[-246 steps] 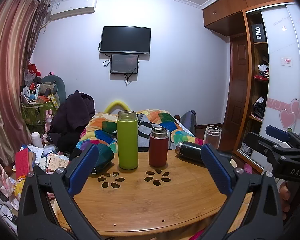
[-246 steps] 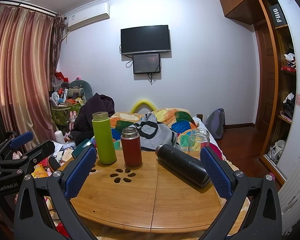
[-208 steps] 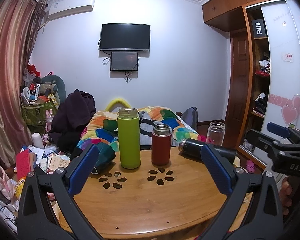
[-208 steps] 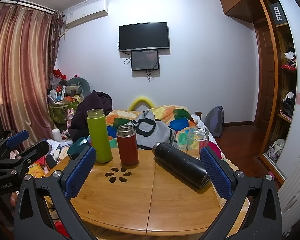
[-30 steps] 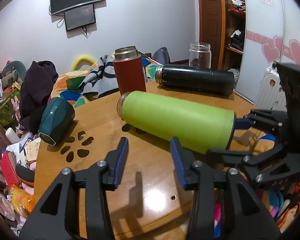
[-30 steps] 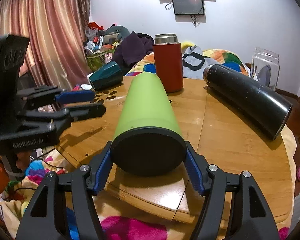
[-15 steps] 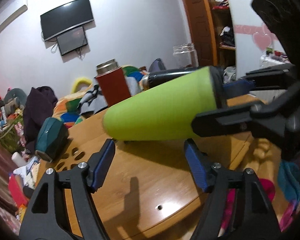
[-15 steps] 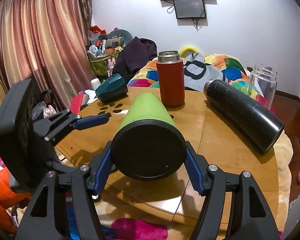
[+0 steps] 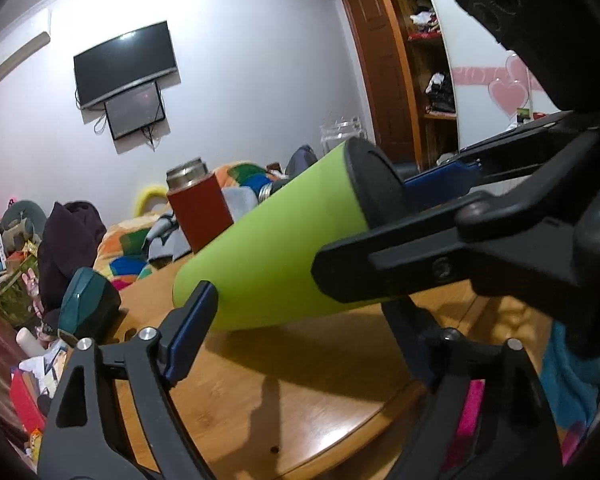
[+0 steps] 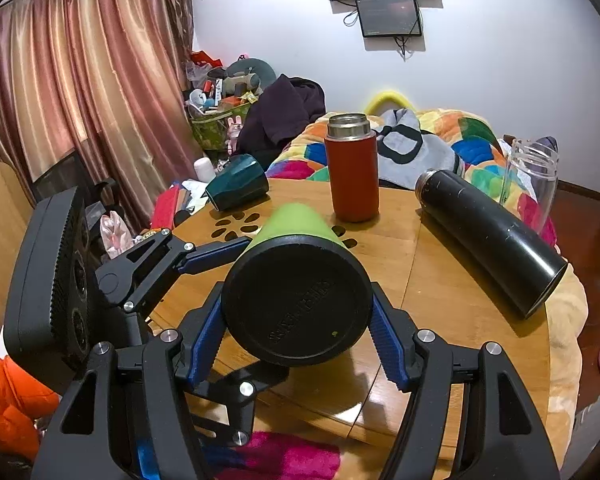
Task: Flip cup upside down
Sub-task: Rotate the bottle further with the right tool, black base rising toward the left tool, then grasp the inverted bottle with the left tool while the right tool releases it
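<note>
The green cup (image 10: 296,292) is a tall lime-green bottle with a black base. My right gripper (image 10: 298,334) is shut on its base end and holds it tilted above the round wooden table (image 10: 452,280), base up towards the camera, mouth pointing down and away. In the left wrist view the green cup (image 9: 276,248) slants across the middle, base at upper right. My left gripper (image 9: 300,340) is open below and around the cup's body, and it also shows in the right wrist view (image 10: 188,260) at the cup's left side.
On the table a red flask (image 10: 354,172) stands upright, a black flask (image 10: 488,236) lies on its side, a dark teal cup (image 10: 236,188) lies at the far left and a clear glass jar (image 10: 534,184) stands at the right. A bed with a coloured quilt (image 10: 472,140) is behind.
The right gripper has tipped the green cup further, raising its black base and lowering its mouth. The left gripper has opened wider and moved closer under the cup.
</note>
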`<act>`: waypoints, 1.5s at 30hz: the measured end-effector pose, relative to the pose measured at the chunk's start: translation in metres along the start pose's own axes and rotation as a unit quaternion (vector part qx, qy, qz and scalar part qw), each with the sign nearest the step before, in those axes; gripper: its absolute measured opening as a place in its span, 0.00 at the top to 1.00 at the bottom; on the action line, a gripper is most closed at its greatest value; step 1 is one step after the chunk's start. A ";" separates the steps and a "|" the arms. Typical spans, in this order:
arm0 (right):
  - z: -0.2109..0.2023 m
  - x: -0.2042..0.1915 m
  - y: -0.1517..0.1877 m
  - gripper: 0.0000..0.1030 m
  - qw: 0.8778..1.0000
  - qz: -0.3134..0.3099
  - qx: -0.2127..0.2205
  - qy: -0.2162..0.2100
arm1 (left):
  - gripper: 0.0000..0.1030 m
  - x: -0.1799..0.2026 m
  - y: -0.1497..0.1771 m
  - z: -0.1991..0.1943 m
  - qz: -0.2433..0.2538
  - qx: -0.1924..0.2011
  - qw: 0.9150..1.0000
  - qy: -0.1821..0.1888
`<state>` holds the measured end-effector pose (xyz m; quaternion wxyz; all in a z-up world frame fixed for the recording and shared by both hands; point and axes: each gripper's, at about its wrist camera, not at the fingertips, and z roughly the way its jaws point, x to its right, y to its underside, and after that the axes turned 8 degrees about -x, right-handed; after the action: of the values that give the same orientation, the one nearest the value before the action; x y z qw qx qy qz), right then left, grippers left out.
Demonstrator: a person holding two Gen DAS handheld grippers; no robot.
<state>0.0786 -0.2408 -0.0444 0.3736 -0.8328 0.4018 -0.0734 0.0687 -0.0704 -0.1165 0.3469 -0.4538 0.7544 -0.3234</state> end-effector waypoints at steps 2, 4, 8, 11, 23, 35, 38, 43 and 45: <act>-0.002 0.001 -0.001 0.39 1.000 -0.003 0.001 -0.002 | 0.10 0.004 -0.004 -0.003 0.007 0.017 1.000 0.002; -0.005 0.000 -0.002 0.39 1.000 -0.007 0.002 -0.006 | 0.08 0.008 -0.007 -0.006 0.014 0.033 0.999 0.003; -0.011 0.001 -0.002 0.39 1.000 -0.014 0.006 -0.009 | 0.06 0.013 -0.014 -0.009 0.028 0.052 0.998 0.007; -0.012 0.004 -0.002 0.39 1.000 -0.012 0.001 -0.013 | 0.05 0.014 -0.016 -0.007 0.033 0.053 0.998 0.010; -0.005 0.010 0.001 0.37 0.999 -0.021 -0.023 -0.036 | 0.04 0.016 -0.006 -0.003 0.054 0.056 0.997 -0.002; -0.010 0.021 0.007 0.36 0.996 -0.033 -0.032 -0.079 | 0.07 0.031 0.000 0.001 0.098 0.062 0.993 -0.023; -0.016 0.029 0.006 0.36 0.994 -0.026 -0.024 -0.099 | 0.08 0.033 0.001 0.004 0.103 0.058 0.993 -0.024; -0.015 0.030 0.005 0.36 0.994 -0.023 -0.029 -0.105 | 0.10 0.029 -0.001 0.004 0.089 0.064 0.994 -0.027; -0.015 0.025 0.005 0.36 0.994 -0.034 -0.030 -0.097 | 0.13 0.025 -0.004 0.002 0.080 0.068 0.994 -0.027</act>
<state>0.0859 -0.2690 -0.0420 0.3834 -0.8600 0.3368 0.0070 0.0637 -0.0950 -0.1197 0.4215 -0.3759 0.7552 -0.3327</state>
